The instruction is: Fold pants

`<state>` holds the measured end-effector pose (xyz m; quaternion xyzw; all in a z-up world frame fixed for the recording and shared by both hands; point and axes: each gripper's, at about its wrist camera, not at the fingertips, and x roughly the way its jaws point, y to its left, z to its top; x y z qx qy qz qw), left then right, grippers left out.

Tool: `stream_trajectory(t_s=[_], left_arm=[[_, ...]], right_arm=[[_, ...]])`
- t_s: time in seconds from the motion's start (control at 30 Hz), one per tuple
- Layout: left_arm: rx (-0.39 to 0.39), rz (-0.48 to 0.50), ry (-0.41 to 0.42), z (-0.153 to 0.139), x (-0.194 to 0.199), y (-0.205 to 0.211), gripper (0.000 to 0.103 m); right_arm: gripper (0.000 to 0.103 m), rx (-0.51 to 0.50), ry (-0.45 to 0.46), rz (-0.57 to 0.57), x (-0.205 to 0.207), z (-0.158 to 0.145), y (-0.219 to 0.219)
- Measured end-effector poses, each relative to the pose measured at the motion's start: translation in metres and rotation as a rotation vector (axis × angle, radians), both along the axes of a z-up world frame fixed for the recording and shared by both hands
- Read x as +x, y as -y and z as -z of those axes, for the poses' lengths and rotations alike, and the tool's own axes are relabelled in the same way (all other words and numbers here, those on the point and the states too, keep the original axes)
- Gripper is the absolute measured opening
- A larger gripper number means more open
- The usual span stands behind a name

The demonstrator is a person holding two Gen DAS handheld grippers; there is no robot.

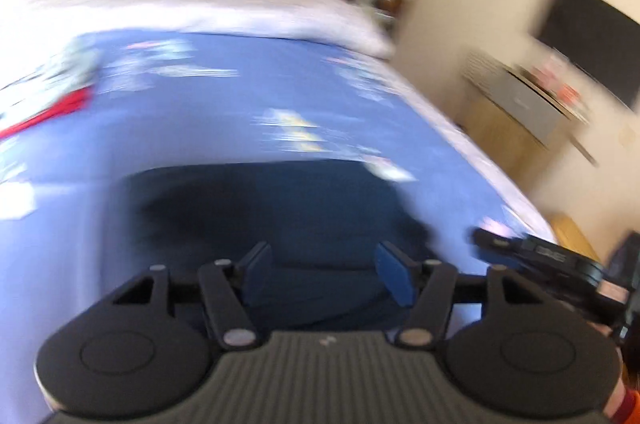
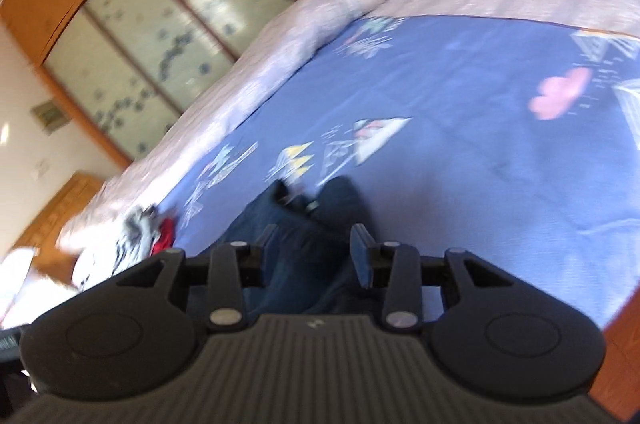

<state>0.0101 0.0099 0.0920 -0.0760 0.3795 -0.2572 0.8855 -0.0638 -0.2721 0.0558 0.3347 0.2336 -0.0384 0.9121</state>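
Dark blue pants (image 1: 280,208) lie bunched on a blue patterned bedspread (image 1: 240,104). In the left wrist view, which is blurred, my left gripper (image 1: 326,272) hovers just above the near part of the pants. Its jaws stand well apart and nothing is pinched between the pads. In the right wrist view the pants (image 2: 304,224) stretch away from my right gripper (image 2: 314,248). That gripper stands open over the cloth. The fabric shows in the gap between the pads, and the pads do not press on it.
A heap of red and black-and-white clothes (image 2: 148,236) lies near the bed's left edge. A pale pink pillow (image 2: 336,4) runs along the far side. A black device (image 1: 552,260) held by a hand sits at the left wrist view's right. A wooden cabinet (image 1: 516,128) stands beyond the bed.
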Motion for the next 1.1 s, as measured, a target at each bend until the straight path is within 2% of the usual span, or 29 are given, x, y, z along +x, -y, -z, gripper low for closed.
stream_trajectory(t_s=[0.07,0.13,0.2,0.23,0.27,0.3,0.33,0.37,0.43,0.53,0.6,0.7,0.73,0.77,0.83,0.87,0.93,0.97,1.1], left_arm=[[-0.004,-0.107,-0.072,0.011,0.002,-0.034,0.060],[-0.045,-0.199,-0.173,0.025,0.005,-0.064,0.060],[-0.089,-0.248,-0.221,0.038,0.004,-0.083,0.060],[-0.090,-0.265,-0.229,0.042,0.003,-0.089,0.060],[-0.086,-0.277,-0.236,0.045,0.001,-0.091,0.060],[-0.089,-0.284,-0.244,0.048,-0.001,-0.095,0.060],[-0.100,-0.284,-0.251,0.050,0.005,-0.094,0.060],[-0.110,-0.281,-0.254,0.050,0.006,-0.095,0.060],[-0.115,-0.268,-0.250,0.048,0.009,-0.093,0.061],[-0.101,-0.240,-0.229,0.048,0.013,-0.084,0.062],[-0.083,-0.226,-0.210,0.048,0.016,-0.076,0.063],[-0.066,-0.217,-0.227,0.053,0.019,-0.066,0.064],[-0.058,-0.214,-0.237,0.057,0.020,-0.063,0.064],[-0.039,-0.212,-0.245,0.061,0.022,-0.060,0.064],[0.018,-0.210,-0.273,0.071,0.025,-0.054,0.065],[0.045,-0.206,-0.296,0.078,0.027,-0.051,0.065],[0.069,-0.204,-0.339,0.094,0.028,-0.049,0.066],[0.068,-0.202,-0.328,0.097,0.026,-0.049,0.067],[0.099,-0.194,-0.312,0.089,0.022,-0.048,0.068]], right_arm=[[0.058,-0.049,-0.002,-0.035,0.014,-0.003,-0.006],[0.068,-0.140,-0.008,-0.087,0.037,-0.004,-0.012],[0.068,-0.224,-0.077,-0.138,0.065,0.002,-0.018],[0.062,-0.225,-0.132,-0.188,0.080,0.009,-0.018],[0.049,-0.194,-0.201,-0.234,0.093,0.019,-0.016],[0.042,-0.174,-0.255,-0.227,0.097,0.026,-0.015],[0.024,-0.170,-0.264,-0.208,0.095,0.026,-0.012],[0.011,-0.145,-0.235,-0.207,0.090,0.019,-0.009],[0.010,-0.040,-0.144,-0.201,0.069,-0.003,0.001],[0.010,-0.080,-0.027,-0.167,0.034,-0.036,0.000],[0.010,-0.093,-0.014,-0.119,0.013,-0.036,0.003],[0.012,-0.052,-0.145,-0.058,0.003,0.003,0.014],[0.018,-0.027,-0.190,-0.039,0.004,0.018,0.018],[0.034,-0.001,-0.209,-0.016,0.004,0.027,0.023],[0.044,0.073,-0.193,0.031,0.001,0.026,0.033],[0.044,0.094,-0.170,0.036,0.000,0.021,0.036],[0.044,0.070,-0.131,0.041,-0.003,0.010,0.036],[0.046,0.051,-0.120,0.038,-0.004,0.005,0.034],[0.047,0.020,-0.100,0.023,-0.008,-0.001,0.025]])
